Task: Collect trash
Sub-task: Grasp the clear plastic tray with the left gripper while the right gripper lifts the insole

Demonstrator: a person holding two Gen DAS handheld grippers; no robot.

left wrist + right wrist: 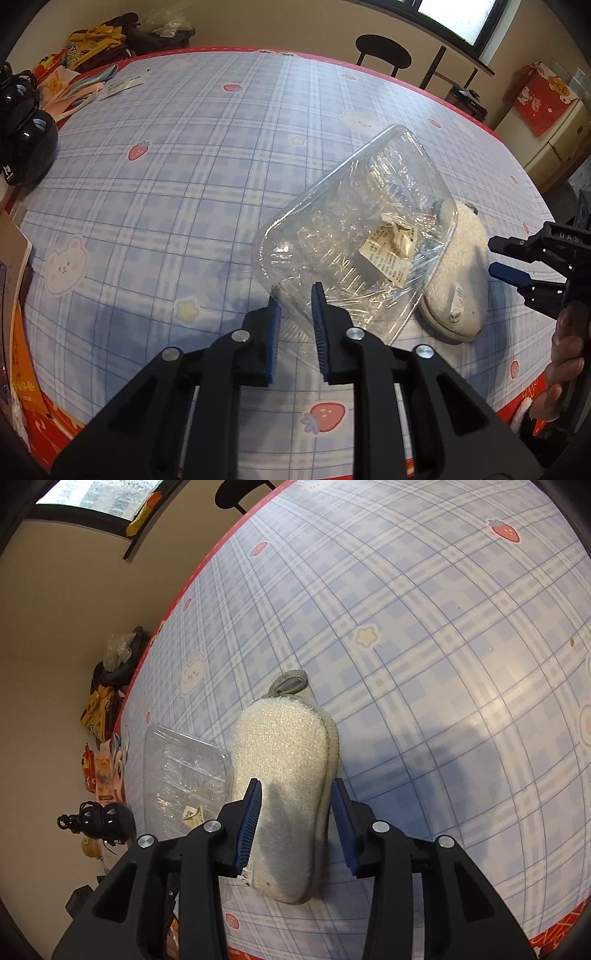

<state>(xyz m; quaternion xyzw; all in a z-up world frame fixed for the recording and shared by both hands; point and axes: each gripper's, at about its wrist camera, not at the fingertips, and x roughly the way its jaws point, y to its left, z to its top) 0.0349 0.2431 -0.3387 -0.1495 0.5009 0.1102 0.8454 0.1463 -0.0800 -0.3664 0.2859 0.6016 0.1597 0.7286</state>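
A clear plastic container (343, 206) with crumpled film and a paper label inside hangs tilted above the table, and my left gripper (297, 310) is shut on its near rim. To its right a white fuzzy slipper (458, 280) lies on the checked tablecloth (166, 166), partly behind the container. In the right wrist view my right gripper (295, 782) stands open over the slipper (284, 746), a finger on either side of its near half. The left pad overlaps its edge and the right pad is just apart. The container (177, 760) shows to the slipper's left. The right gripper (493, 256) also shows from the side, held by a hand (565, 354).
A black helmet-like object (26, 140) and a clothes pile (96, 44) sit at the table's far left. Papers (18, 332) lie at the left edge. A black chair (382, 51) stands beyond the far edge, and a red box (543, 96) rests on a cabinet at right.
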